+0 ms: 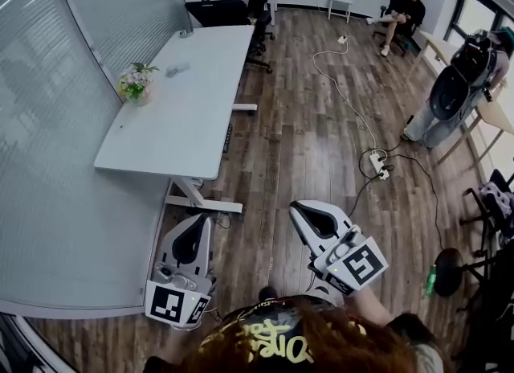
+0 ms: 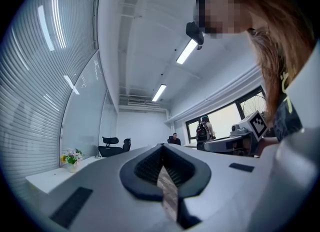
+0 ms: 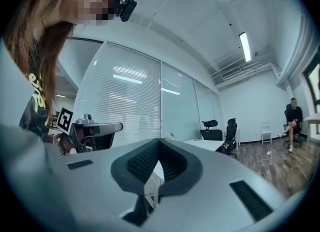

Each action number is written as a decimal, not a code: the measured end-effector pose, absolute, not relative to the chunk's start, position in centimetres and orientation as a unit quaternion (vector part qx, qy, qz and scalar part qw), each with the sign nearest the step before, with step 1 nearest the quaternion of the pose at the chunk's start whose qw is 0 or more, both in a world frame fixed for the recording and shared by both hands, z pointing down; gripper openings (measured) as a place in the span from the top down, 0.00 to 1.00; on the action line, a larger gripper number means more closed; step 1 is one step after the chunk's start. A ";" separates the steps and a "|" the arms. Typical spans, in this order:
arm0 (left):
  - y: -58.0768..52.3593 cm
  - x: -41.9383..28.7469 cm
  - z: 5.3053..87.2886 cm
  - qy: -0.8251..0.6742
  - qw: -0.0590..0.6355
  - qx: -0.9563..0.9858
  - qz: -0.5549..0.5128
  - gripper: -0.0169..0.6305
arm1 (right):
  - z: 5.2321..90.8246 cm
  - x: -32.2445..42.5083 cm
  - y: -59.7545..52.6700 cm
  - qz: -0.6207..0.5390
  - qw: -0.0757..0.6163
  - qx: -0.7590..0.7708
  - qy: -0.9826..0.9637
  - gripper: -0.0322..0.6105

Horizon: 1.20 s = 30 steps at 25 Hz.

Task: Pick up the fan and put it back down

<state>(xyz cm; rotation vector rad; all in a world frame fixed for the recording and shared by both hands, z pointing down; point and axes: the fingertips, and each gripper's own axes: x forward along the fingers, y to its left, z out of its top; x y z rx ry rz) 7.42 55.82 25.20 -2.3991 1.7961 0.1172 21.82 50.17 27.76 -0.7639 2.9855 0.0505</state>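
- Head view: your left gripper (image 1: 201,220) and right gripper (image 1: 299,209) are held out side by side over the wooden floor (image 1: 305,138), well apart from each other. Each has its jaws pressed together on nothing.
- Head view: a long white desk (image 1: 193,122) stands ahead and to your left, along the glass wall. A vase of flowers (image 1: 136,83) sits at its wall edge.
- Head view: a small pale thing (image 1: 178,68) lies on the desk beyond the flowers. It is too small to tell whether this is the fan. Both grippers are well short of it.
- Head view: black office chairs (image 1: 241,2) stand at the far end of the desk. A white cable runs over the floor to a power strip (image 1: 378,163). A seated person (image 1: 401,14) and a standing person with a backpack (image 1: 458,90) are off to your right.
- Left gripper view: the two jaws meet at the tip and the dark hollow behind it is empty. The desk and the flowers (image 2: 71,157) show low at the left, and your other gripper shows at the right.
- Right gripper view: here too the jaws are together with nothing between them. The desk, the chairs (image 3: 222,132) and the seated person lie ahead.
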 end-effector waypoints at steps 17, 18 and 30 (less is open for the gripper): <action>55.7 7.6 25.5 0.591 0.063 -0.803 0.047 0.87 | 27.8 21.5 50.3 0.010 0.044 -0.258 0.965 0.91; 55.8 7.6 25.5 0.591 0.063 -0.802 0.049 0.83 | 27.8 21.6 50.3 0.010 0.045 -0.260 0.965 0.86; 56.4 6.7 26.0 0.625 0.047 -0.777 0.060 0.40 | 28.1 22.3 50.5 0.003 0.058 -0.273 0.960 0.51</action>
